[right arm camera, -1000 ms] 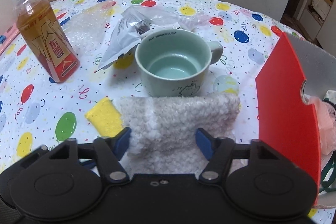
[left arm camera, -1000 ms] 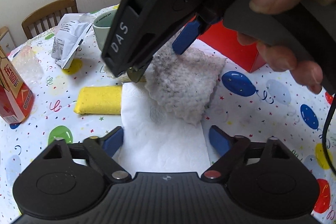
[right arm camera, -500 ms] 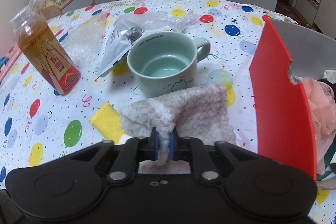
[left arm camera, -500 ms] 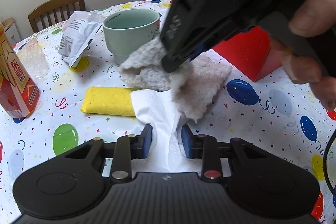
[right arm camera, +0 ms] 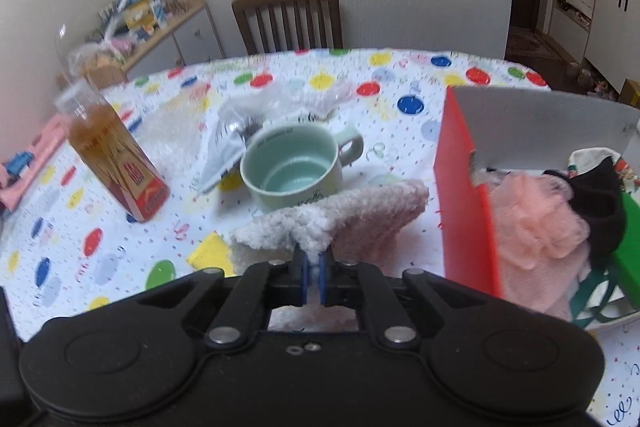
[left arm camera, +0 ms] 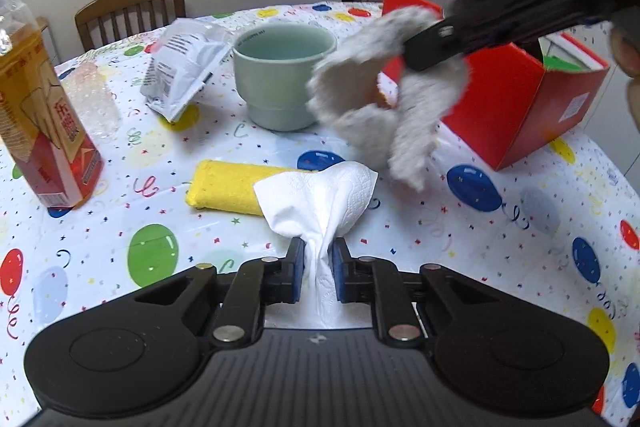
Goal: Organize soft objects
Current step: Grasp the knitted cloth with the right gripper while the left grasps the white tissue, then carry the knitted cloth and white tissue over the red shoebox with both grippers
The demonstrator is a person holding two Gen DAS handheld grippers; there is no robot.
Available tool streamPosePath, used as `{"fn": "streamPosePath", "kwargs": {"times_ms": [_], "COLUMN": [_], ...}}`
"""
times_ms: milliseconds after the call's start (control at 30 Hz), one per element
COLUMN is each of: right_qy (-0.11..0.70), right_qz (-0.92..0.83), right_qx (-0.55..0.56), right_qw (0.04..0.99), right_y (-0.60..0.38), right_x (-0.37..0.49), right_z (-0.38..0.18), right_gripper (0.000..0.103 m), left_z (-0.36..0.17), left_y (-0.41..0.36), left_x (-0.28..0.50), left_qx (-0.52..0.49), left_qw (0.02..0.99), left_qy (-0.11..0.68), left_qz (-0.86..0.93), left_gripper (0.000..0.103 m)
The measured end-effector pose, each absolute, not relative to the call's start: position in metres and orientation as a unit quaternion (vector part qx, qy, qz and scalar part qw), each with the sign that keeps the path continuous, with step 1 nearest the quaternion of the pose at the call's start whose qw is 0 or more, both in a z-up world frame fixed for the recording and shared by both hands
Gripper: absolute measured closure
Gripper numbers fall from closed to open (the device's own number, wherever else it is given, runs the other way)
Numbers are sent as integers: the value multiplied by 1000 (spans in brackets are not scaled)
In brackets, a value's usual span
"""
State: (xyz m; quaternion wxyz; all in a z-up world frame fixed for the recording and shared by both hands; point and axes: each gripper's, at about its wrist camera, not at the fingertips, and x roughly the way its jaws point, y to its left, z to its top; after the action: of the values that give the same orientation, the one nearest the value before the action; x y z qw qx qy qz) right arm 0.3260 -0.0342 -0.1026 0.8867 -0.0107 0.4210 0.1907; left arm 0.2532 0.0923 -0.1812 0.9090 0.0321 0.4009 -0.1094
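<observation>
Both pickups look made, so the step in hand is carrying to the red box (right arm camera: pixel 464 211). The right gripper (right arm camera: pixel 314 273) is clamped on the fluffy grey cloth (right arm camera: pixel 360 211), lifted just beside the box's open side. The left gripper (left arm camera: pixel 318 267) pinches a white paper napkin (left arm camera: pixel 320 195), nearer than the box. Next, I judge, the cloth must clear the box wall and drop onto the pink fabric (right arm camera: pixel 536 227) inside.

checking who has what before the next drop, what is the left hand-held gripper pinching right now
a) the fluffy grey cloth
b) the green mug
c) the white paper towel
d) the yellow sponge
c: in the left wrist view the left hand-held gripper has its blue pads closed on the bunched white paper towel, while the fluffy grey cloth hangs from the right hand-held gripper and the yellow sponge lies on the table.
</observation>
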Motion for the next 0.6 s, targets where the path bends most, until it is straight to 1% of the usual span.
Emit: {"fn": "streamPosePath", "kwargs": {"times_ms": [267,600], "right_qy": [386,347], "right_qz": [212,214], "right_qx": [-2,13], "right_qw": [898,913], "right_y": [-66,-122], "right_x": [305,291], "right_z": [-64,-19], "right_gripper": [99,99], "left_z": [-146,-85], "left_y": [90,68], "left_x": [252,255], "left_qx": [27,22], "left_qw": [921,937], "left_qy": [375,333], "left_qz": [-99,-106], "left_gripper": [88,88]}}
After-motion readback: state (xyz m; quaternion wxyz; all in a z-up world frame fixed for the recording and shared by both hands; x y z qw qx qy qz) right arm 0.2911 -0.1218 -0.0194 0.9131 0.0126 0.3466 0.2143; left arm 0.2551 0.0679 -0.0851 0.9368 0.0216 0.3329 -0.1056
